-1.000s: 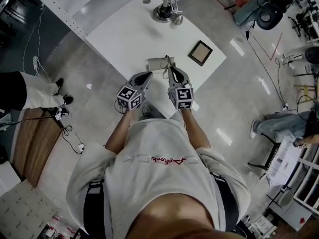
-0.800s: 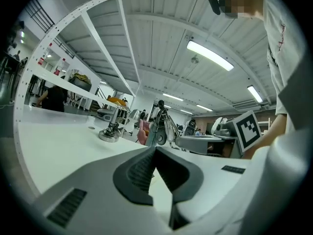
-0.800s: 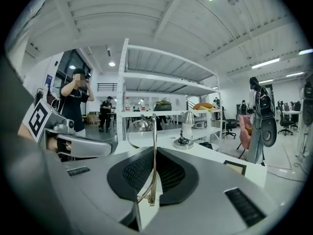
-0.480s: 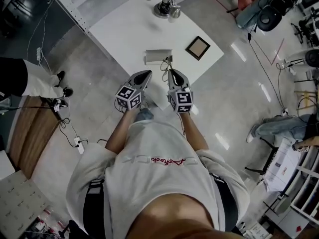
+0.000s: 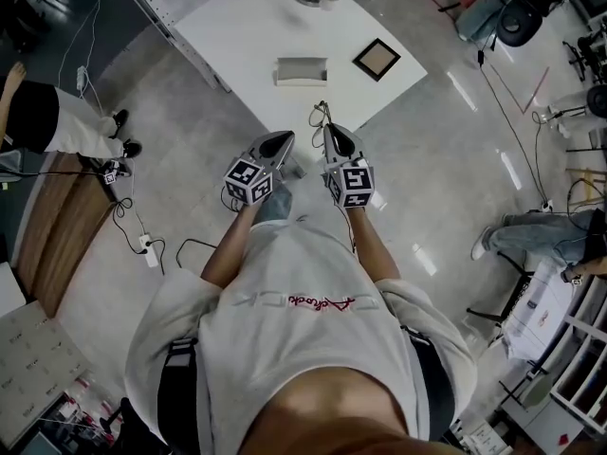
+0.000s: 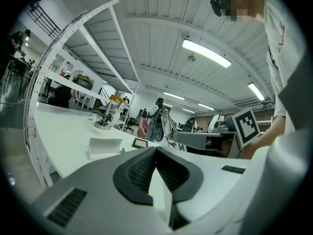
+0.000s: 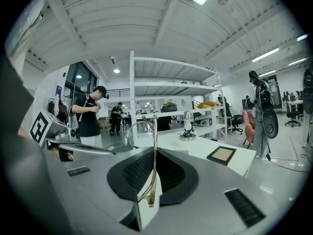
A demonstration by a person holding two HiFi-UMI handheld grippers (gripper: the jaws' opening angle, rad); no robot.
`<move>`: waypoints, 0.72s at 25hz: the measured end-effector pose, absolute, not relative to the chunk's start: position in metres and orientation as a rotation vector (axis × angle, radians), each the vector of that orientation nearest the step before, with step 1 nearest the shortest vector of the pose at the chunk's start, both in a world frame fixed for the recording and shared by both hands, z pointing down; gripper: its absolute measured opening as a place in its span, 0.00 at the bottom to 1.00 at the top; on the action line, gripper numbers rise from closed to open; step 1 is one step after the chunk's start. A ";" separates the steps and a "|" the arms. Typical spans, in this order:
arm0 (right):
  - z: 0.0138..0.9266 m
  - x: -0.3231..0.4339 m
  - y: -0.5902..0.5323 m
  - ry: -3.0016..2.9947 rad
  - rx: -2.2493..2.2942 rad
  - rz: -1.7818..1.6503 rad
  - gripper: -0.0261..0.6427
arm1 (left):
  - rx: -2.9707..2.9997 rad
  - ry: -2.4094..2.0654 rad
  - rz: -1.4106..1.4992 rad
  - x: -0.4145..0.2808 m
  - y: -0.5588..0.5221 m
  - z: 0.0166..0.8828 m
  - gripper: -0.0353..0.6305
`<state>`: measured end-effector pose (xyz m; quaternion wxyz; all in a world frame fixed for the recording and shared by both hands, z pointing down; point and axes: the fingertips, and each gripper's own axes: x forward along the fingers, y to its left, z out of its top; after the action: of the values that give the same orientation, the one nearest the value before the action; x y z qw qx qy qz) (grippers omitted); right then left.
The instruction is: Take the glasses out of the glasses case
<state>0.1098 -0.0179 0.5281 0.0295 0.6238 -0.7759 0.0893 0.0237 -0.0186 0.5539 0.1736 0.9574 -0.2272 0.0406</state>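
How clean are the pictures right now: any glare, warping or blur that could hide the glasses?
Head view: sharp, lamp glare streaks the floor, none on the glasses case. Right gripper view: fisheye bends the shelves, corners go dark, yet the glasses between the right tongs read clearly. Left gripper view: same warping, one ceiling lamp blown out white.

Bright, even light comes from long white ceiling tubes (image 6: 211, 53), which burn out to glare and leave streaks on the glossy grey floor (image 5: 427, 188). Shadows are faint. Both gripper views bulge at the edges, with black corners. The left gripper (image 6: 155, 150), near its lens, looks soft.
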 end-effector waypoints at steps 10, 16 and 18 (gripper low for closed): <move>0.513 0.099 0.021 -2.416 1.956 0.214 0.09 | 2.769 -0.628 0.096 0.021 0.016 0.538 0.06; 0.509 0.094 0.033 -2.410 1.952 0.183 0.09 | 2.777 -0.623 0.085 0.020 0.033 0.535 0.06; 0.509 0.091 0.037 -2.415 1.953 0.178 0.09 | 2.777 -0.624 0.083 0.019 0.038 0.536 0.06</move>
<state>0.0906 0.0368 0.5086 0.0153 0.6277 -0.7762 0.0571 0.0186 0.0383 0.5362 0.1467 0.9647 -0.2167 0.0287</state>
